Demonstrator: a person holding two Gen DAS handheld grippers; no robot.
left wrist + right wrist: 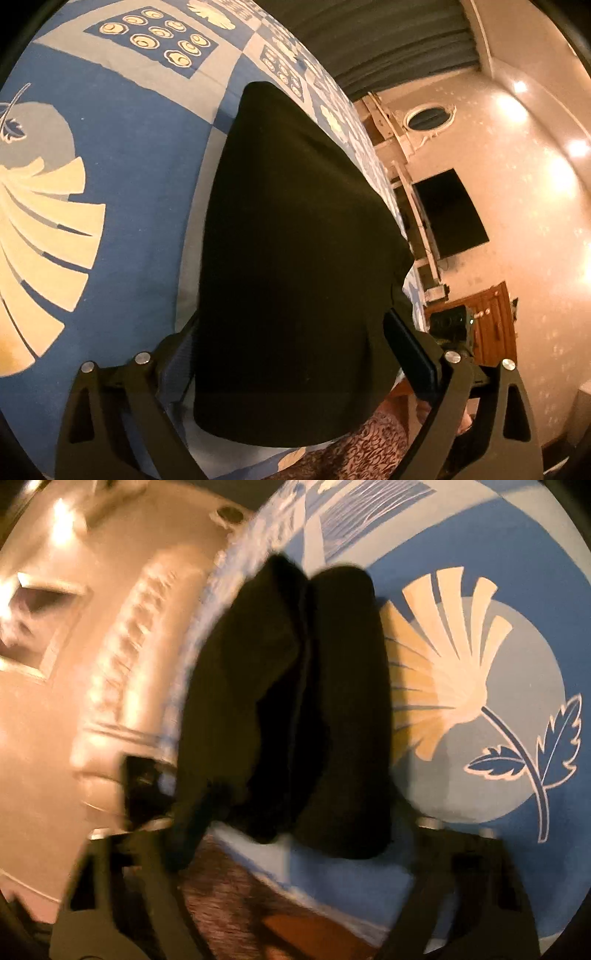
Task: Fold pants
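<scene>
The black pants point(295, 258) lie folded lengthwise on the bed point(129, 184), near its edge. The left tool point(291, 354) straddles their near end, fingers spread wide. The right tool point(288, 834), blurred, also stands released over them.

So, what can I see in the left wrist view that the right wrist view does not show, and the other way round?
Only the left wrist view shows the dark wall screen, the oval mirror, a wooden cabinet and the pants as one smooth, flat panel. Only the right wrist view, which is blurred, shows the pants as two bunched lobes with a seam between them, and a leaf print on the bedsheet. Both show the black pants on the blue patterned bedsheet, lying between wide-open tongs.
</scene>
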